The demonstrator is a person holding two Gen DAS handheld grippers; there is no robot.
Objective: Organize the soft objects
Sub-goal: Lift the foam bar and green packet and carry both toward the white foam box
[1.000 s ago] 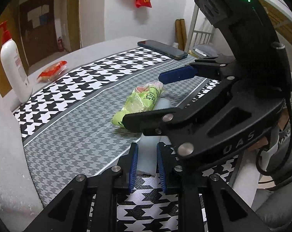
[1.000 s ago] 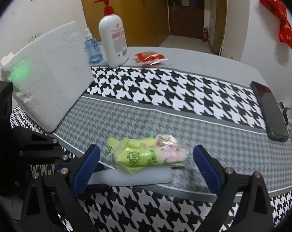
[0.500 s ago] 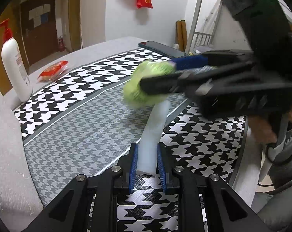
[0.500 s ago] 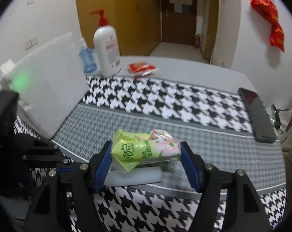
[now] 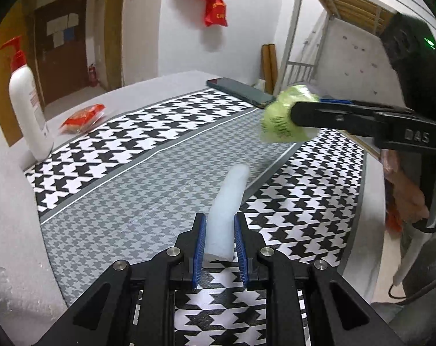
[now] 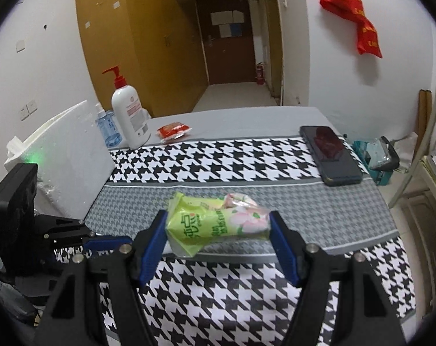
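Green tissue pack [image 6: 218, 225]: soft plastic-wrapped packet with pink flower print, clamped lengthwise between the blue pads of the right gripper [image 6: 219, 240], whose jaws are closed on its two ends; it is held clear above the houndstooth cloth [image 6: 218, 161], as is seen also from the left wrist view [image 5: 281, 121]. White foam tube [image 5: 226, 201]: a pale cylinder laid on the cloth across the border between the grey band and the black-and-white band, its near end gripped between the jaws of the left gripper [image 5: 219, 248]. Phone [image 6: 330, 155]: laid flat, screen up, at the cloth's far right edge. Pump bottle [image 6: 128, 115], blue spray bottle [image 6: 107, 129] and red packet [image 6: 173, 131]: grouped on the grey table beyond the cloth. White foam board [image 6: 73, 155]: propped at the left.
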